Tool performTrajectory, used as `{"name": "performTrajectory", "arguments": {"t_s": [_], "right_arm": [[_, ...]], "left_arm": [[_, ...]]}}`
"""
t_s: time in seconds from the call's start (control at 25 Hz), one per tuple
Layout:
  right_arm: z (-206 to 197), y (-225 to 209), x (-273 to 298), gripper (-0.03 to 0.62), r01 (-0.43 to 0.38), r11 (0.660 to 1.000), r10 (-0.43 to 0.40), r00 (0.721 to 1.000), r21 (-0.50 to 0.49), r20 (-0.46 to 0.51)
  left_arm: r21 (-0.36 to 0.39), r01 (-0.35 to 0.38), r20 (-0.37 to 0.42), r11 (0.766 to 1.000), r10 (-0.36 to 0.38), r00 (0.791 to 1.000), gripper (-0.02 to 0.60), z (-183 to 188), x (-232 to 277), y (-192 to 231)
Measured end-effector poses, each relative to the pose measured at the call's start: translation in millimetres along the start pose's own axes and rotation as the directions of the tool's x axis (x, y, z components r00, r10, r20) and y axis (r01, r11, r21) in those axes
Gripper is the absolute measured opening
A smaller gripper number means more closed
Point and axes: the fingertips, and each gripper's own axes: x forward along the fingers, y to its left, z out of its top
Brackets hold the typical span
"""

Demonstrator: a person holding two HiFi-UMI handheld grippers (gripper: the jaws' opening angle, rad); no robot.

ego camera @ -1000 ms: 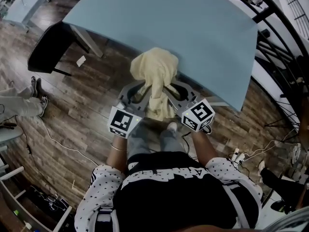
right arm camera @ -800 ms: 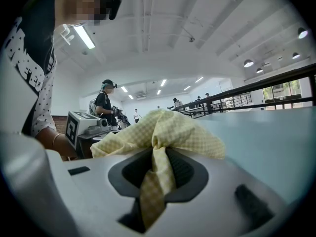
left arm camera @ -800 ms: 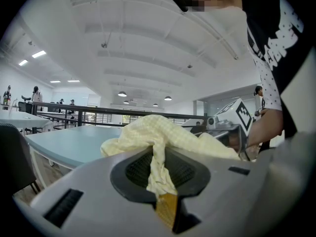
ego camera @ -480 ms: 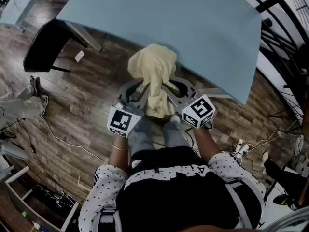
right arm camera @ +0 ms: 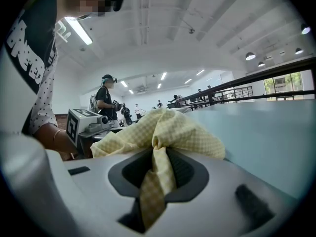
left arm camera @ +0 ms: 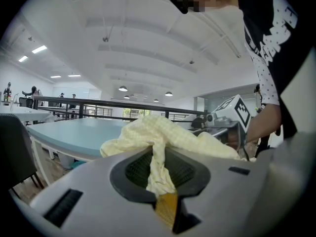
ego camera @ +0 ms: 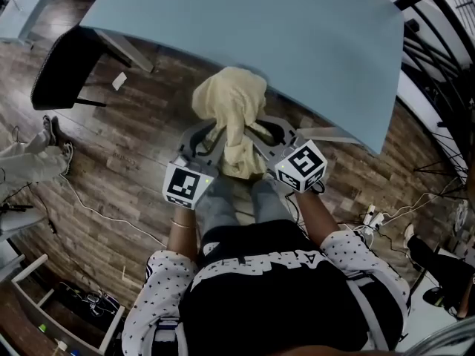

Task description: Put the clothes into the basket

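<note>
A pale yellow checked cloth hangs bunched in the air at the near edge of the light blue table, above the floor in front of the person's legs. My left gripper is shut on its left fold, and the cloth runs down between the pads. My right gripper is shut on the right fold of the same cloth. The two grippers sit close together, each one's marker cube showing in the other's view. No basket is in view.
A black chair stands at the left by the table leg. Cables trail over the wooden floor on both sides. Another person's legs are at the far left. People stand in the distance.
Both grippers have sunk a little together, with the cloth still pinched between them. Their grip and spacing look the same.
</note>
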Motion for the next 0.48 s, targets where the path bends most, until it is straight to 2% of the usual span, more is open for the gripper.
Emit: {"name": "performTrajectory", "arguments": {"t_s": [0.48], "right_arm": [[-24.1, -3.9, 4.1, 0.08, -0.005, 1.0, 0.006, 0.999, 0.014, -0.044]], "left_arm": [[-0.019, 0.024, -0.039, 1.0, -0.025, 0.999, 0.075, -24.2, 5.6, -1.7]]}}
